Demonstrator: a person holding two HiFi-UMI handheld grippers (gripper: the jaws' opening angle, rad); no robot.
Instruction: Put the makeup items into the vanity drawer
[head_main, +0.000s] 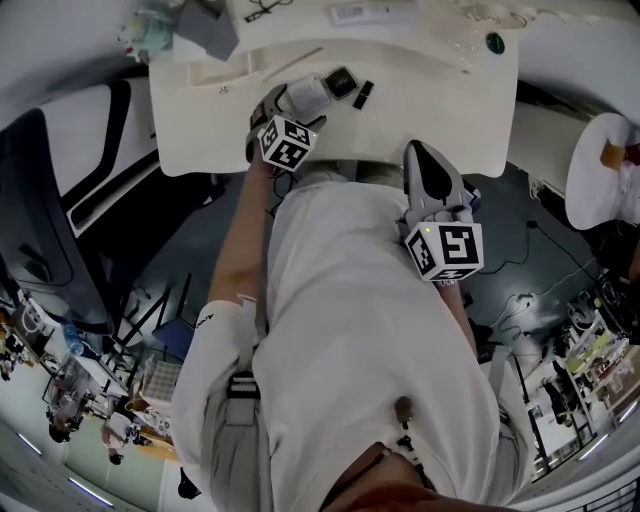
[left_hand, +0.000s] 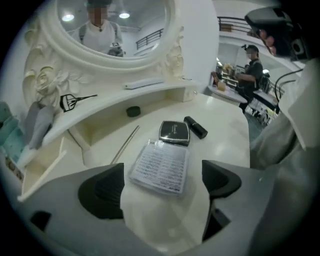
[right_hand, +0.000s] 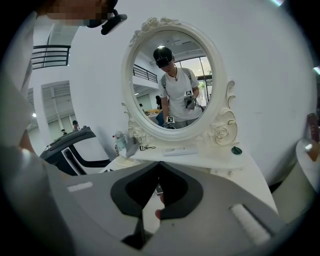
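On the white vanity top (head_main: 430, 110) lie a clear flat packet with printed text (left_hand: 160, 167), a black compact (left_hand: 174, 132), a black lipstick tube (left_hand: 196, 127) and a thin pale brush stick (left_hand: 125, 144). My left gripper (left_hand: 162, 182) hovers just above the packet, open wide, with its dark pads to either side and not touching it. In the head view it sits at the packet (head_main: 310, 92), with the compact (head_main: 340, 82) and lipstick (head_main: 363, 94) just beyond. My right gripper (head_main: 417, 150) hangs at the vanity's front edge, its tips (right_hand: 159, 165) meeting, and I see nothing held.
An oval ornate mirror (right_hand: 172, 80) stands at the back, above a raised shelf (left_hand: 150, 95) carrying an eyelash curler (left_hand: 75, 101) and a white bar (right_hand: 180, 151). A small dark round lid (left_hand: 133, 111) sits under the shelf. A black treadmill (head_main: 40, 230) stands left and a round white table (head_main: 600, 170) stands right.
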